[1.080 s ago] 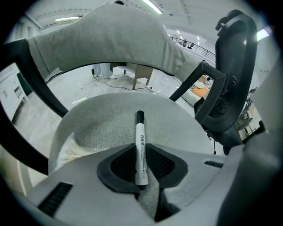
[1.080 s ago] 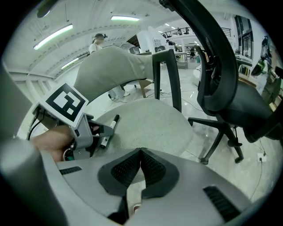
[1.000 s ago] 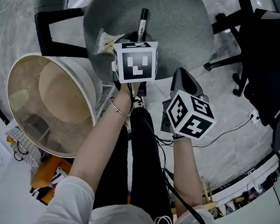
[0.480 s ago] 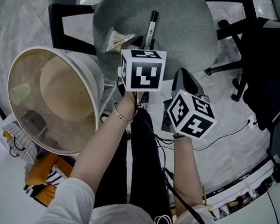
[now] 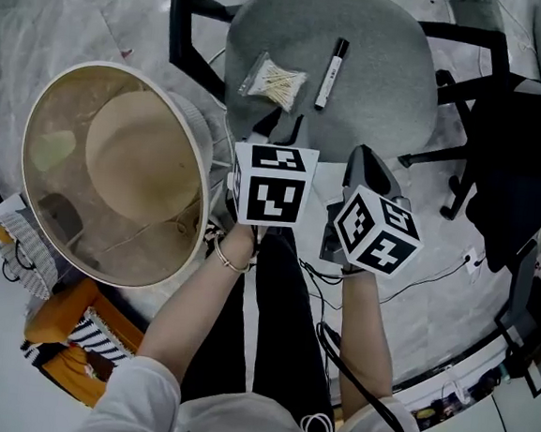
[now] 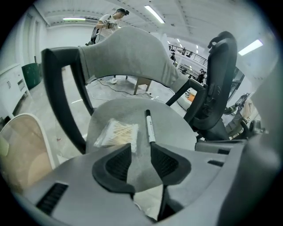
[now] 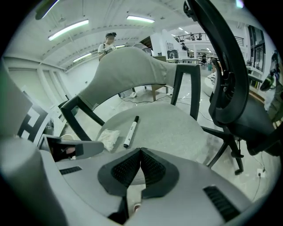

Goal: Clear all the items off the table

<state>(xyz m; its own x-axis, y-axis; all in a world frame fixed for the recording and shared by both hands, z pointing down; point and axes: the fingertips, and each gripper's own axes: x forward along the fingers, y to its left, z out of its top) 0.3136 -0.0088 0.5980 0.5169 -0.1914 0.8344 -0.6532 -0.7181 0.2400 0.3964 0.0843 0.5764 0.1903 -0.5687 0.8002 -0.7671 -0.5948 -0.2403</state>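
A black-and-white marker (image 5: pixel 331 72) and a clear bag of thin pale sticks (image 5: pixel 272 80) lie side by side on the round grey chair seat (image 5: pixel 385 89). My left gripper (image 5: pixel 287 132) hovers at the seat's near edge, short of both. In the left gripper view its jaws (image 6: pixel 140 152) stand open with nothing between them, having just been opening; the marker (image 6: pixel 150 127) and the bag (image 6: pixel 118 132) lie just beyond. My right gripper (image 7: pixel 140 155) is shut and empty, beside the left one (image 5: pixel 367 167), with the marker (image 7: pixel 131 131) ahead of it.
A large round beige bin (image 5: pixel 115 169) stands on the floor left of the seat. The chair's black armrests (image 6: pixel 59 92) and grey backrest (image 6: pixel 128 53) frame the seat. A black office chair (image 5: pixel 517 138) is at the right, and cables (image 5: pixel 436 262) lie on the floor.
Both grippers have drawn back from the seat toward the person. The left one was over the marker's near end; now the marker and bag lie in full view ahead of it.
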